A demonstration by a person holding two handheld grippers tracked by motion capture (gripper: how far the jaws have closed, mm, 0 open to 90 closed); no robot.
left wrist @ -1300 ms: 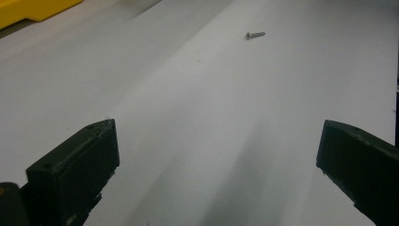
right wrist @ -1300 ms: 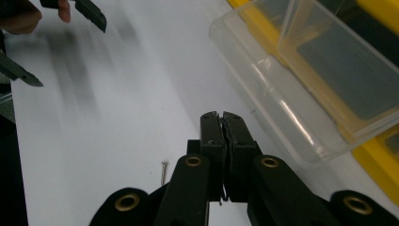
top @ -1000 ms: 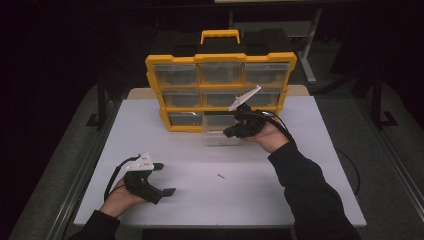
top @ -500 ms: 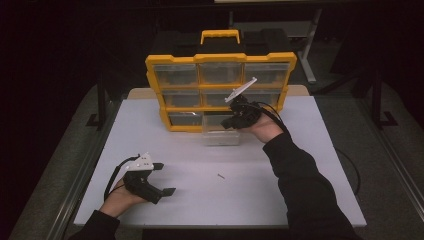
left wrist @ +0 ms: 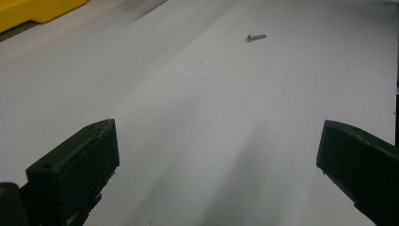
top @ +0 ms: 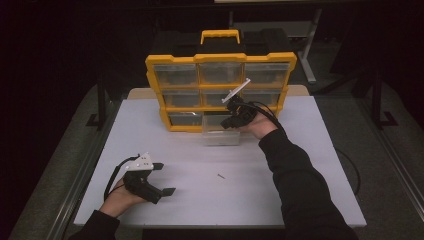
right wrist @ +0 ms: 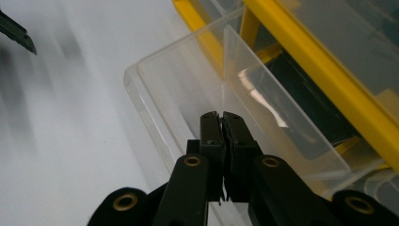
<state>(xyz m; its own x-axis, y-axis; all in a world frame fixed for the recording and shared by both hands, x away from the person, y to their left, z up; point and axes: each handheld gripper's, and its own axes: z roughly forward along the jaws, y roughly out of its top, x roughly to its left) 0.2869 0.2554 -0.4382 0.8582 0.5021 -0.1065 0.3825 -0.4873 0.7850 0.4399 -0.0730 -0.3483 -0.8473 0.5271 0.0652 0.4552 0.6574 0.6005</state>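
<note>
A yellow organizer with clear drawers stands at the back of the white table. Its bottom middle drawer is pulled out onto the table. My right gripper hovers over that drawer's right part, jaws shut, with nothing visible between them. In the right gripper view the shut gripper points into the clear drawer, beside the yellow frame. My left gripper rests on the table at the front left, open and empty. A small screw lies between the hands. It appears beyond the open left gripper as the screw.
A cable runs along the right of the table. Dark floor and metal frame legs surround the table. Bare white surface lies in front of the organizer and to both sides of the screw.
My right hand has moved left and slightly down, from the organizer's front to over the pulled-out drawer, jaws still shut. The left gripper has stayed put.
</note>
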